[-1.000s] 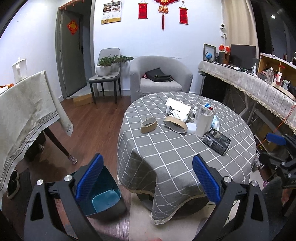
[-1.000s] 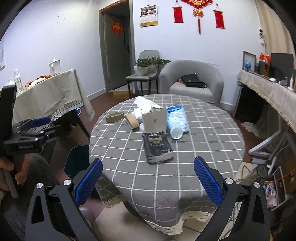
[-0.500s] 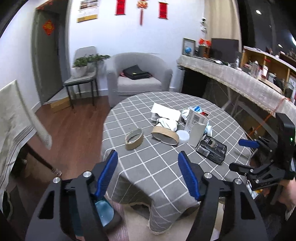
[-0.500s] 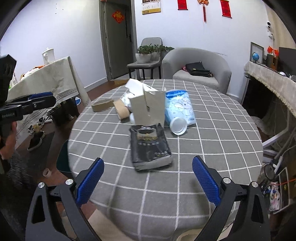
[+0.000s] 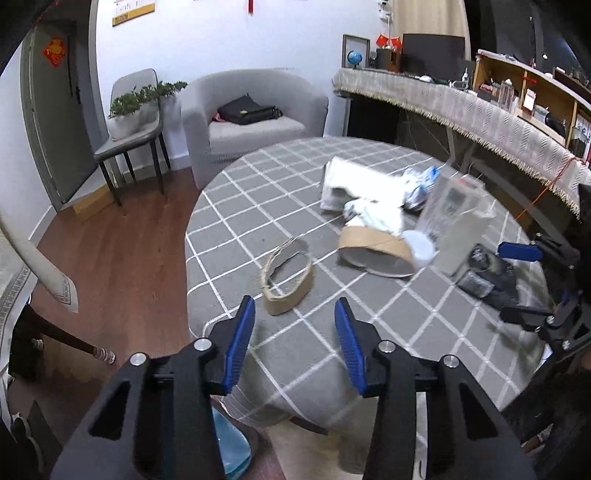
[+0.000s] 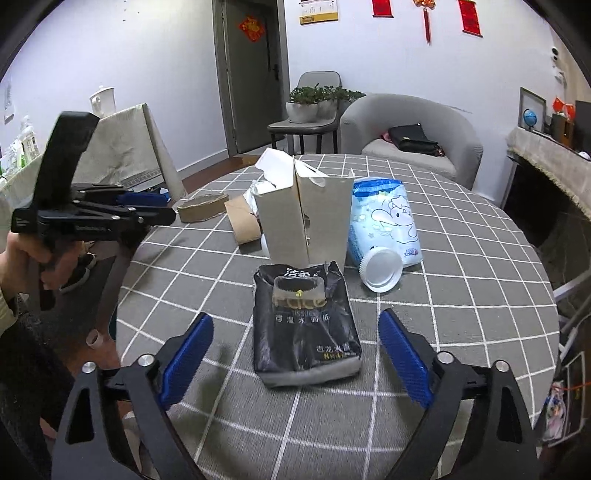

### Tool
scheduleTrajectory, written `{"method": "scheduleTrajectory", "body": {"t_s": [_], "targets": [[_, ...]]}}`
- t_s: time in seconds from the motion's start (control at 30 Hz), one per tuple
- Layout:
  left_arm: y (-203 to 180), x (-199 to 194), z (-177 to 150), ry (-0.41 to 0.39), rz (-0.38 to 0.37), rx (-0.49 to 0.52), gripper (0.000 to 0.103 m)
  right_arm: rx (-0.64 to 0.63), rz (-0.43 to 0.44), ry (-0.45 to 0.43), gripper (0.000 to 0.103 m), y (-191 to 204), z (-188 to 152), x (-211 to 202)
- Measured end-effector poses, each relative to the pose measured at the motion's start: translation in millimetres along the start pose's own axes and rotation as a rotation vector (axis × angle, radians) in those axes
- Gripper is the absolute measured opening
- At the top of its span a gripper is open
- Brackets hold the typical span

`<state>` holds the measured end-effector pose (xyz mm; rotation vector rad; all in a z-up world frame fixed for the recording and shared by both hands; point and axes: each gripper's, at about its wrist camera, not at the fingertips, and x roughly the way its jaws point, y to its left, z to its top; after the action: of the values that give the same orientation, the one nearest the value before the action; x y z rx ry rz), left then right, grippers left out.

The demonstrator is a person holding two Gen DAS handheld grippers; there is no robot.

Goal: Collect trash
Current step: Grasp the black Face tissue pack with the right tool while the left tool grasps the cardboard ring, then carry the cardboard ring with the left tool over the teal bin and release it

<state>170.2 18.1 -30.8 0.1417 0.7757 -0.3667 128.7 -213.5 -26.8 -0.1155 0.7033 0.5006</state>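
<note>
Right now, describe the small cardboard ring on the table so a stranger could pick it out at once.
Find the round table with the grey checked cloth in the middle of the room. The trash sits in a cluster on it; the small cardboard ring lies apart on the side nearest the wooden floor, just ahead of the left gripper. Unlike the bigger, smoother cardboard hoop beside it, this one is squashed, with a torn, ragged rim.

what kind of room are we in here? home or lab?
Most likely a home living or dining room. A grey armchair with a black bag on it sits behind the round table with its checked cloth, red festive hangings are on the wall, and potted plants rest on a side chair.
</note>
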Motion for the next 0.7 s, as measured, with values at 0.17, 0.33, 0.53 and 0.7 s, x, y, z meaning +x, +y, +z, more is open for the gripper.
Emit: {"method": "scheduleTrajectory", "body": {"t_s": [0.17,0.33,0.53,0.7], "targets": [[8.9,13.7,0.4,0.004,-0.027,-0.017,0.046,0.016,0.018,0.022,0.08,-3.6,0.8,10.3],[13.0,26.7,9.3,0.004,-0.033,-0.021,0.048,0.038,0.013,0.033,0.072,-7.9,8.5,14.2],[10.7,32.0,16.8,-0.018,-0.069,-0.057,0.051,0.007,-0.045,0.045,0.052,-3.2,13.2,21.0],[2.0,35.5,19.1,-0.02,-0.063,-0.037,0.043,0.016,-0.039,0.053,0.05,-3.1,13.4,19.2]]}}
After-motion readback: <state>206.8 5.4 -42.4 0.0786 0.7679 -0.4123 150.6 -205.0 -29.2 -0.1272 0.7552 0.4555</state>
